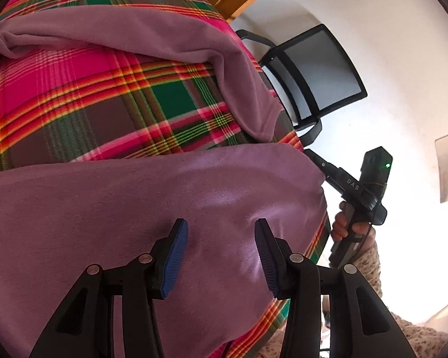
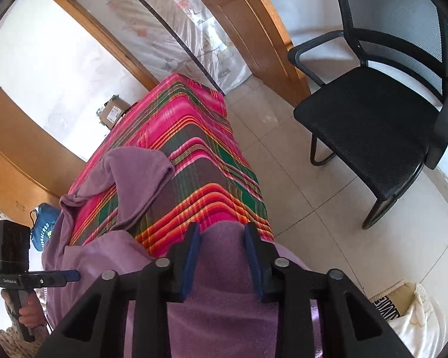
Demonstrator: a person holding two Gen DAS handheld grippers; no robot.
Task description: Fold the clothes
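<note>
A purple fleece garment (image 1: 170, 205) lies spread on a table with a pink, green and orange plaid cloth (image 1: 110, 98); one part is bunched at the far side (image 1: 152, 32). My left gripper (image 1: 220, 223) hovers over the near part, open, with its blue pads wide apart and nothing between them. In the left wrist view my right gripper (image 1: 312, 155) meets the garment's right corner at the table edge. In the right wrist view the right gripper (image 2: 221, 230) stands open, its jaws partly apart astride a hump of the garment (image 2: 221, 268). The left gripper (image 2: 71, 275) shows at the left.
A black mesh chair (image 2: 373, 119) stands on the tiled floor right of the table (image 2: 194, 137). Behind it are a wooden door (image 2: 254, 29), a cardboard box (image 2: 113, 110) and a blue bag (image 2: 46, 226). A white bag (image 2: 409, 313) sits on the floor at lower right.
</note>
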